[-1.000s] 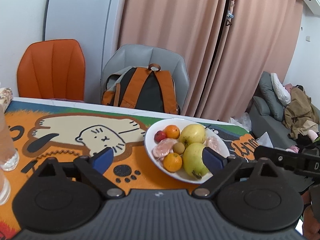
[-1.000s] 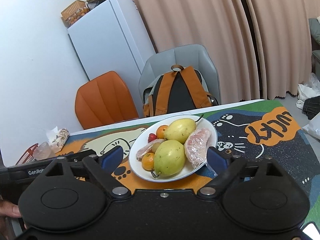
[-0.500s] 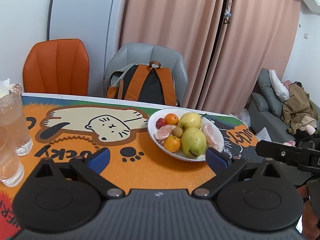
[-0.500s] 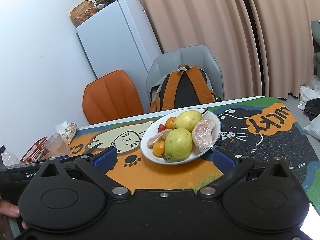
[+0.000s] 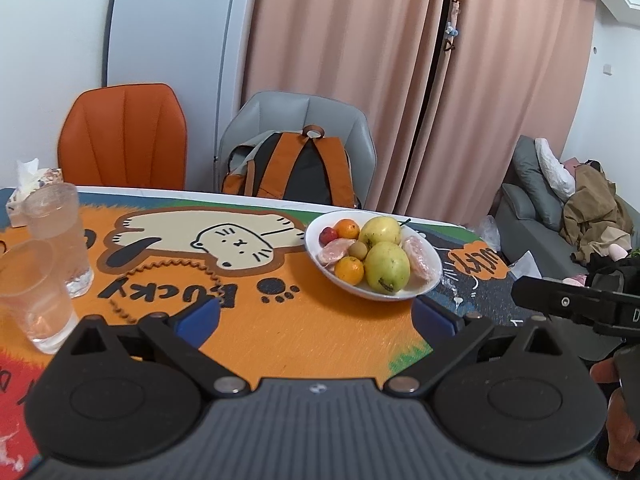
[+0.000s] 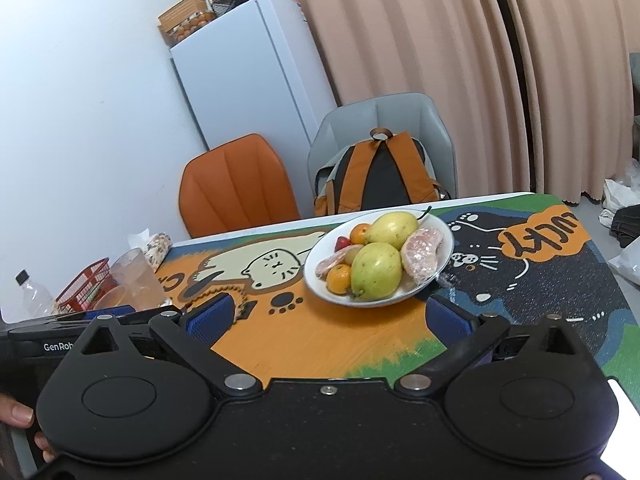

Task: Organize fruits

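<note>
A white plate [image 5: 400, 294] [image 6: 442, 240] on the cartoon-cat table mat holds two yellow-green pears [image 5: 387, 267] [image 6: 376, 270], two small oranges [image 5: 349, 271] [image 6: 339, 279], a red fruit [image 5: 328, 234], a small kiwi [image 5: 358, 249] and two wrapped pink pomelo wedges [image 5: 420, 258] [image 6: 423, 249]. My left gripper [image 5: 316, 316] is open and empty, held back from the plate's near side. My right gripper [image 6: 328, 316] is open and empty, also short of the plate.
Two clear plastic cups [image 5: 60, 236] [image 5: 34, 296] stand at the mat's left, with a tissue pack [image 5: 30, 178] behind. A red basket [image 6: 86, 284] and a bottle [image 6: 34, 294] sit at the far left. An orange chair [image 5: 124, 136] and a grey chair with a backpack [image 5: 294, 170] stand behind the table.
Both grippers have pulled back from the plate, which now looks smaller and farther off. The cups have come into the left wrist view. Both stay open and empty.
</note>
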